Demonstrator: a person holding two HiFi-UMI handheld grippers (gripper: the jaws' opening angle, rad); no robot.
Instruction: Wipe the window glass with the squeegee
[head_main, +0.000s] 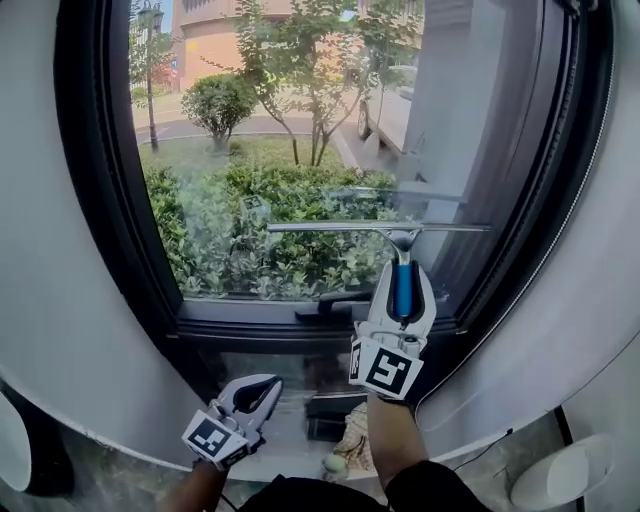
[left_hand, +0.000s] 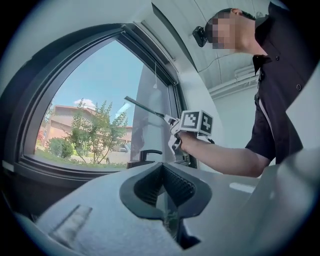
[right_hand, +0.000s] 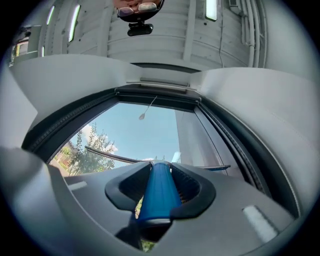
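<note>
A squeegee with a blue handle (head_main: 403, 288) and a long thin blade (head_main: 375, 228) rests level against the window glass (head_main: 290, 150), about halfway up the pane. My right gripper (head_main: 402, 292) is shut on the blue handle (right_hand: 157, 190), below the blade (right_hand: 115, 156). My left gripper (head_main: 256, 393) hangs low at the left, beneath the window sill, shut with nothing between its jaws (left_hand: 162, 187). In the left gripper view the right gripper (left_hand: 176, 131) and the squeegee blade (left_hand: 145, 108) show against the glass (left_hand: 95, 115).
A dark window frame (head_main: 95, 180) surrounds the pane, with a black window handle (head_main: 335, 303) on its lower rail. White wall (head_main: 40, 300) lies on both sides. Bushes and trees stand outside. Small items lie on the floor (head_main: 345, 445) below.
</note>
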